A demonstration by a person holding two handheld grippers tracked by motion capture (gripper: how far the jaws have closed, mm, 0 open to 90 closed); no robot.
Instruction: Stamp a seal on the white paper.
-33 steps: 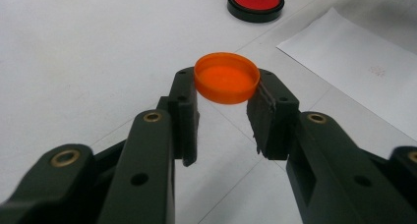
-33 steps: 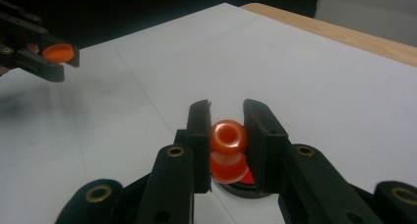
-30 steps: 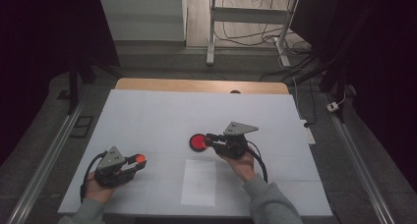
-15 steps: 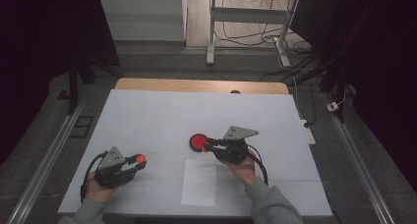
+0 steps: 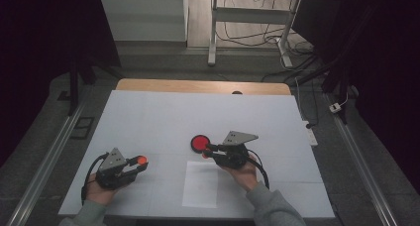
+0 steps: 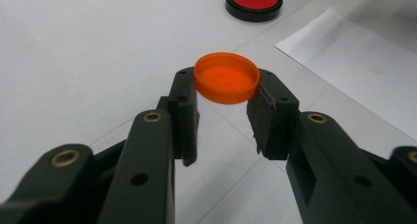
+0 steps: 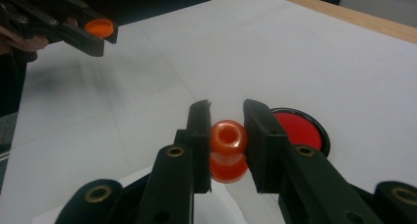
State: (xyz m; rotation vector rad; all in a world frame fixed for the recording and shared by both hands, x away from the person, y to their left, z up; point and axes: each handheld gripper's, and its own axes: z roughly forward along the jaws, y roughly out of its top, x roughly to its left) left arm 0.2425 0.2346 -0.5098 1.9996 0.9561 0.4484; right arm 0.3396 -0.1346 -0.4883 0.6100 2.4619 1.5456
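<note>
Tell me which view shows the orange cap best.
The left gripper view: the orange cap sits large and sharp, open side up, clamped between the left gripper fingers. The right gripper view shows it small and far off; the high view gives just an orange dot.

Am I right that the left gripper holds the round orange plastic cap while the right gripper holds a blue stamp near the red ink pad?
Not quite: the stamp is orange, not blue. The right gripper view shows the right gripper shut on a rounded orange plastic stamp beside the round red ink pad. The left gripper does hold the round orange plastic cap.
</note>
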